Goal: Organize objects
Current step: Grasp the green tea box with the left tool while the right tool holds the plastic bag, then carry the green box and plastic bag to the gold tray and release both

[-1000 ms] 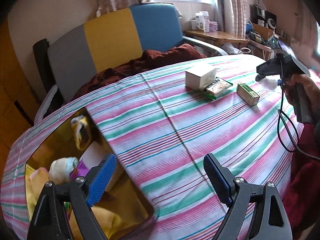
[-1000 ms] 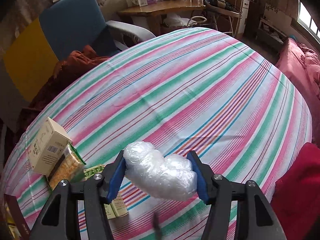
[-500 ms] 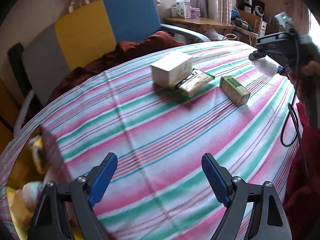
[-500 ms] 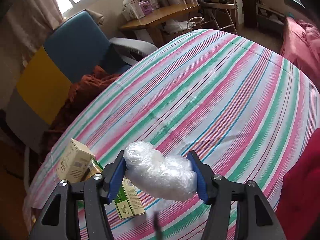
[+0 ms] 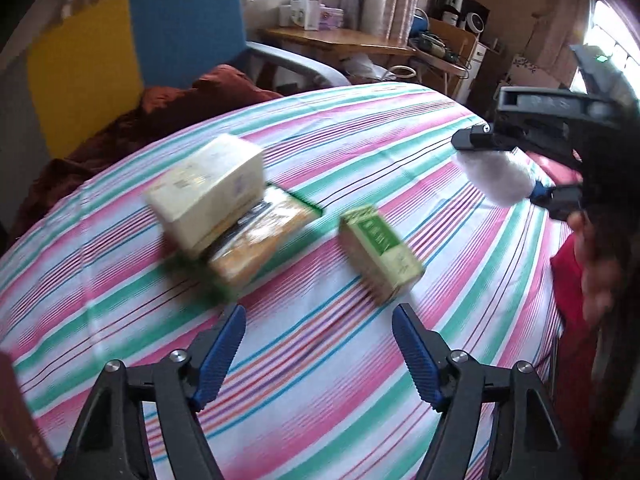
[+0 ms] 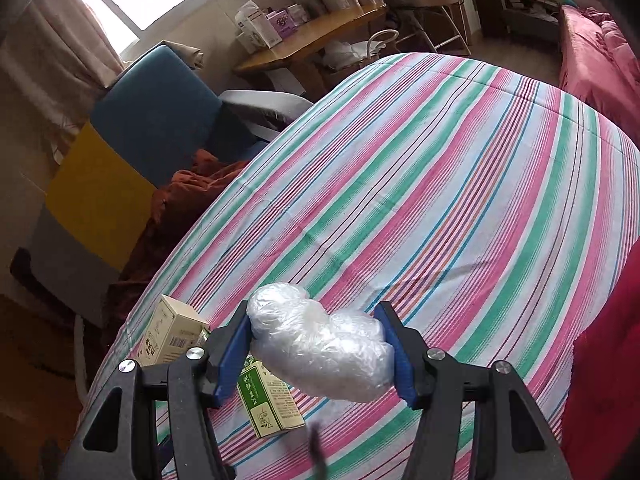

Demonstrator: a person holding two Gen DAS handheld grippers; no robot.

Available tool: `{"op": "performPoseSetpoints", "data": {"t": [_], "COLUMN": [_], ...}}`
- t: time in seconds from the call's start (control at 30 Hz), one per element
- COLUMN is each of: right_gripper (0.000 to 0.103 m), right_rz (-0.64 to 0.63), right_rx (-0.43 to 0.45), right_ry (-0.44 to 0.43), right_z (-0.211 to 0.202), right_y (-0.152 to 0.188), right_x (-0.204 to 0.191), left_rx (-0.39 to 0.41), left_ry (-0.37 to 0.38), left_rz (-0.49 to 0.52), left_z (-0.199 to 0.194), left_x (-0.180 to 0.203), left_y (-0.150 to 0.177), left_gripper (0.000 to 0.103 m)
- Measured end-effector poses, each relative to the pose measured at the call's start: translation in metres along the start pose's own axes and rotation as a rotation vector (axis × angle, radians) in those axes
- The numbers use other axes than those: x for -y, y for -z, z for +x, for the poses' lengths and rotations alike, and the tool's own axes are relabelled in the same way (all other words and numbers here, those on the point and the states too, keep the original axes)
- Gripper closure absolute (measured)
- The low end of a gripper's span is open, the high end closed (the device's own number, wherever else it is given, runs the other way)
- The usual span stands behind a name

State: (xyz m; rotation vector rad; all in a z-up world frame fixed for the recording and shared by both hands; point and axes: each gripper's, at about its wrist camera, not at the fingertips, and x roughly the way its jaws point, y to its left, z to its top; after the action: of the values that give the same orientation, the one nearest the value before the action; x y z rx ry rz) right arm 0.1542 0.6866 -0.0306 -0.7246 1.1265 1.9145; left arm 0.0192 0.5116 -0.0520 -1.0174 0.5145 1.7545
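My right gripper [image 6: 318, 350] is shut on a crumpled clear plastic bag [image 6: 320, 348] and holds it above the striped tablecloth [image 6: 440, 200]. It also shows in the left wrist view [image 5: 516, 176], holding the bag [image 5: 496, 178] at the right. My left gripper [image 5: 320, 354] is open and empty, low over the cloth. Just beyond it lie a green and white carton [image 5: 380, 254], a cream box [image 5: 208, 192] and an orange and green packet [image 5: 256, 244] under the box. The carton [image 6: 270, 402] and cream box [image 6: 172, 332] show under my right gripper.
A blue, yellow and grey armchair [image 5: 120, 60] with a brown blanket [image 5: 132, 128] stands behind the table. A wooden desk [image 5: 336, 40] with boxes is at the back. A red bed [image 6: 592, 52] lies at the right. A dark red edge [image 5: 16, 420] shows at lower left.
My left gripper has swung right, away from the gold tray of items and toward the boxes, which now sit close ahead. My right gripper has risen a little with the bag.
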Motion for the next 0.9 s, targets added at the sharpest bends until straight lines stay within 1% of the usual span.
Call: {"op": "performPoseSetpoints", "data": {"t": [0.1, 0.17, 0.27, 0.3, 0.33, 0.37, 0.4, 0.43, 0.5, 0.63, 0.8, 0.9], "right_gripper": [0.042, 0.042, 0.042, 0.041, 0.041, 0.041, 0.041, 0.041, 0.041, 0.042, 0.042, 0.042], "right_rz": [-0.008, -0.015, -0.027, -0.032, -0.038, -0.045, -0.05, -0.056, -0.084, -0.177, -0.33, -0.408], "right_rx": [-0.003, -0.004, -0.014, -0.017, -0.019, -0.024, -0.029, -0.035, -0.061, -0.119, -0.21, -0.229], "right_ry": [-0.001, 0.0, 0.001, 0.005, 0.009, 0.016, 0.021, 0.023, 0.022, 0.004, 0.019, 0.056], "right_z": [0.001, 0.002, 0.004, 0.006, 0.007, 0.009, 0.011, 0.013, 0.019, 0.03, 0.048, 0.054], "right_y": [0.0, 0.0, 0.001, 0.001, 0.002, 0.002, 0.002, 0.003, 0.005, 0.016, 0.037, 0.048], "right_x": [-0.001, -0.002, -0.004, -0.005, -0.005, -0.006, -0.007, -0.007, -0.012, -0.029, -0.054, -0.065], "left_rx": [-0.012, -0.011, -0.04, -0.056, -0.079, -0.095, -0.087, -0.066, -0.05, -0.004, 0.037, 0.057], "left_ry": [0.031, 0.048, 0.031, 0.028, 0.028, 0.025, 0.02, 0.025, 0.025, 0.002, -0.075, -0.128], "left_rz": [0.003, 0.007, 0.023, 0.021, 0.013, 0.002, -0.005, 0.004, 0.026, 0.035, 0.036, -0.016], "left_z": [0.017, 0.028, 0.052, 0.061, 0.07, 0.077, 0.078, 0.075, 0.07, 0.051, 0.017, -0.005], "left_x": [0.011, 0.018, 0.027, 0.028, 0.027, 0.026, 0.024, 0.024, 0.024, 0.014, -0.005, -0.023], "left_y": [-0.018, -0.029, -0.042, -0.044, -0.046, -0.044, -0.042, -0.039, -0.03, -0.001, 0.044, 0.074], "left_gripper": [0.032, 0.032, 0.033, 0.044, 0.063, 0.072, 0.072, 0.072, 0.072, 0.072, 0.072, 0.072]}}
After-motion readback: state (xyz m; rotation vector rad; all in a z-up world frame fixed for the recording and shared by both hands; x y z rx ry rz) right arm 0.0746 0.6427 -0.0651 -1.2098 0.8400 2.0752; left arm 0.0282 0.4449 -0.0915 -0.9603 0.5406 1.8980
